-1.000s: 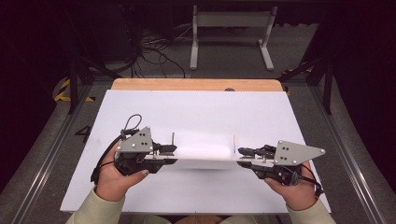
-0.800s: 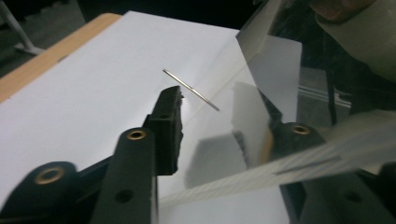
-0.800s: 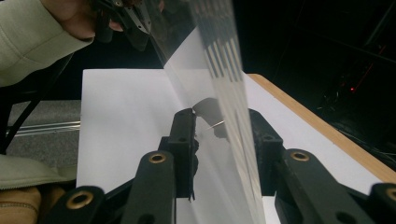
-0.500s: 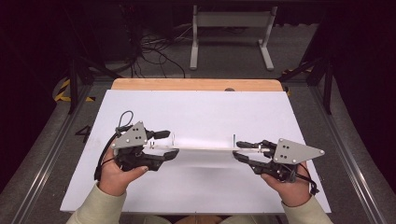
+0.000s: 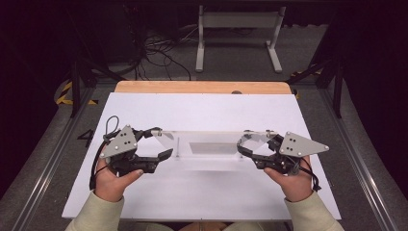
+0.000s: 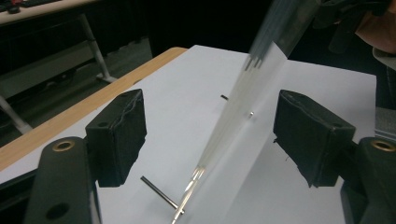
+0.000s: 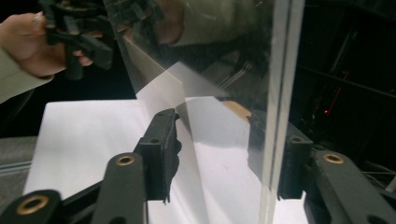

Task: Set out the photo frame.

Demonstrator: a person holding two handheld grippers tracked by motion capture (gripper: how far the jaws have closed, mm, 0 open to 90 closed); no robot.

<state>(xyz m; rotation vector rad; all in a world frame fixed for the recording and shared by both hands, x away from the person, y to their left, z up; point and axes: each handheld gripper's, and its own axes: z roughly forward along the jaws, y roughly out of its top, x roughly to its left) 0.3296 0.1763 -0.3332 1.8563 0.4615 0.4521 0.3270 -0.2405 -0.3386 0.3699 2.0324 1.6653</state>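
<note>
Both grippers' jaws have just been opening around the clear plastic sheet (image 5: 211, 149), now lower than a second ago, near the middle of the white tabletop (image 5: 202, 113).

From my remote seat: left gripper (image 5: 161, 144) gapes, pads clear of the sheet's edge; right gripper (image 5: 246, 144) stands partly open, sheet between, contact unclear. I'd back both straight outward, level, without nudging it.
</note>
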